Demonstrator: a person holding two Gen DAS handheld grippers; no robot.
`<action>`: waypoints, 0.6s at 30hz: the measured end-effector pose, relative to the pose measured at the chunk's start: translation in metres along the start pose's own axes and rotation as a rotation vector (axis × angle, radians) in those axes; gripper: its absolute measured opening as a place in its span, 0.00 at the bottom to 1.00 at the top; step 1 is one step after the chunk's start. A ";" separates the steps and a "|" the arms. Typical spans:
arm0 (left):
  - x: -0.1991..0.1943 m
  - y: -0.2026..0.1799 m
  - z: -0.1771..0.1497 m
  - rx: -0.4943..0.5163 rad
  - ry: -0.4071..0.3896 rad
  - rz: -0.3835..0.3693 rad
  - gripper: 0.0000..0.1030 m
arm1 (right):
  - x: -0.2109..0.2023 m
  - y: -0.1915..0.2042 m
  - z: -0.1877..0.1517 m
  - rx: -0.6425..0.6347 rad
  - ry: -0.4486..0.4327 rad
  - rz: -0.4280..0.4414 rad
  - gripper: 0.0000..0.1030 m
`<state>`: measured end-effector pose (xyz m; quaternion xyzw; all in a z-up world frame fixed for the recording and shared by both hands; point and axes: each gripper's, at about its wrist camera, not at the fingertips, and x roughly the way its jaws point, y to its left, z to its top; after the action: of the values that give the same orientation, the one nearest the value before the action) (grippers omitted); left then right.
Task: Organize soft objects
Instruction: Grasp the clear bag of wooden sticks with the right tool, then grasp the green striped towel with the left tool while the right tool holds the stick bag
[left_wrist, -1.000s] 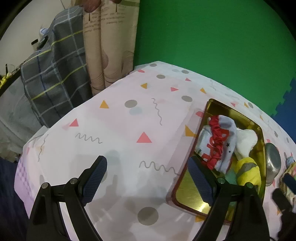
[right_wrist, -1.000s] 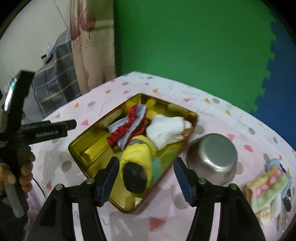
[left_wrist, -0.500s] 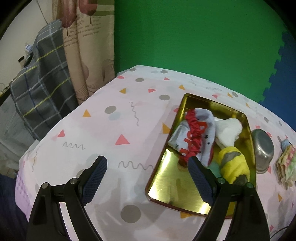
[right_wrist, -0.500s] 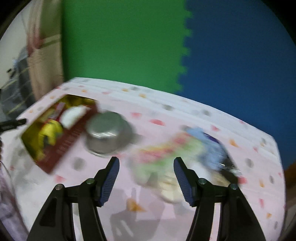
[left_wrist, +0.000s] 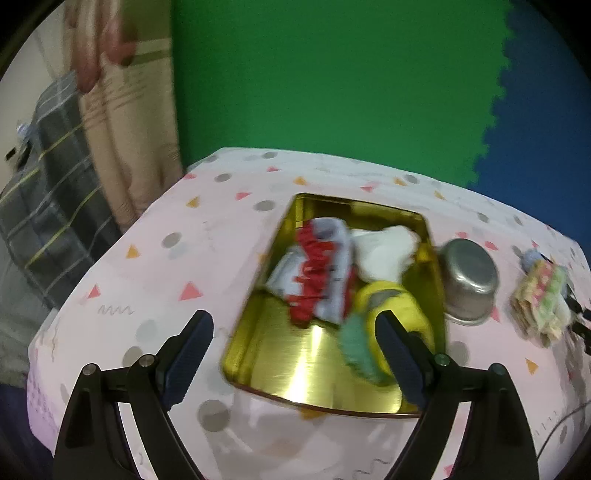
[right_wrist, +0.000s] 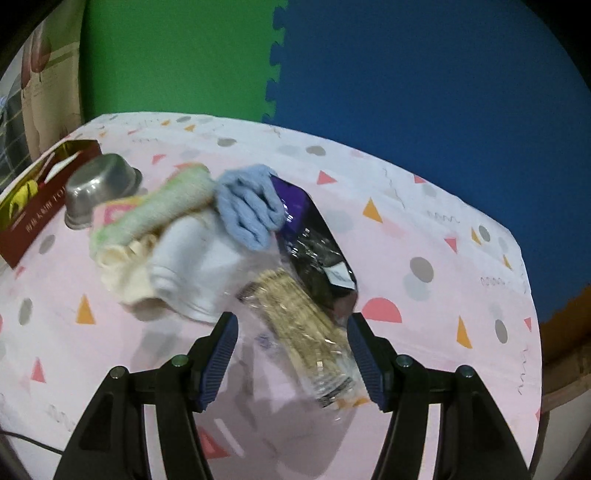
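Note:
A gold tin tray (left_wrist: 295, 380) on the pink tablecloth holds a white-and-red sock (left_wrist: 317, 273), a white cloth (left_wrist: 384, 251), a yellow roll (left_wrist: 395, 306) and a teal piece (left_wrist: 356, 350). My left gripper (left_wrist: 291, 347) hovers open over the tray's near end, empty. In the right wrist view a pile lies ahead: a green-and-pink towel (right_wrist: 162, 210), a cream cloth (right_wrist: 125, 269), a white cloth (right_wrist: 199, 269), a blue cloth (right_wrist: 247, 206), a dark plastic packet (right_wrist: 314, 243) and a clear pack of tan sticks (right_wrist: 303, 325). My right gripper (right_wrist: 293, 354) is open, its fingers either side of the stick pack without pressing it.
A steel bowl (left_wrist: 467, 280) stands upside down between the tray and the pile. Green and blue foam mats form the back wall. The table's right edge (right_wrist: 532, 332) drops off near the pile. A curtain (left_wrist: 122, 129) and plaid fabric hang at the left.
The right gripper has swung from above the tray to the pile at the right. The left gripper has shifted right, so the tray now lies between its fingers.

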<state>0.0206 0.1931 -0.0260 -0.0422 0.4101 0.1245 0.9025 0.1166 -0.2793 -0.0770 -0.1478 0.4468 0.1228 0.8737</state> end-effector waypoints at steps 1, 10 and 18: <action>-0.001 -0.006 0.001 0.010 0.003 -0.006 0.86 | 0.003 -0.002 -0.001 0.000 0.000 0.008 0.61; -0.002 -0.075 0.005 0.113 0.038 -0.111 0.86 | 0.030 -0.010 -0.004 0.078 0.000 0.115 0.61; 0.004 -0.141 0.003 0.221 0.052 -0.200 0.86 | 0.020 0.001 -0.022 0.142 -0.015 0.091 0.34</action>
<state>0.0618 0.0580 -0.0303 0.0134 0.4383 -0.0132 0.8986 0.1115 -0.2849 -0.1055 -0.0641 0.4540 0.1318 0.8789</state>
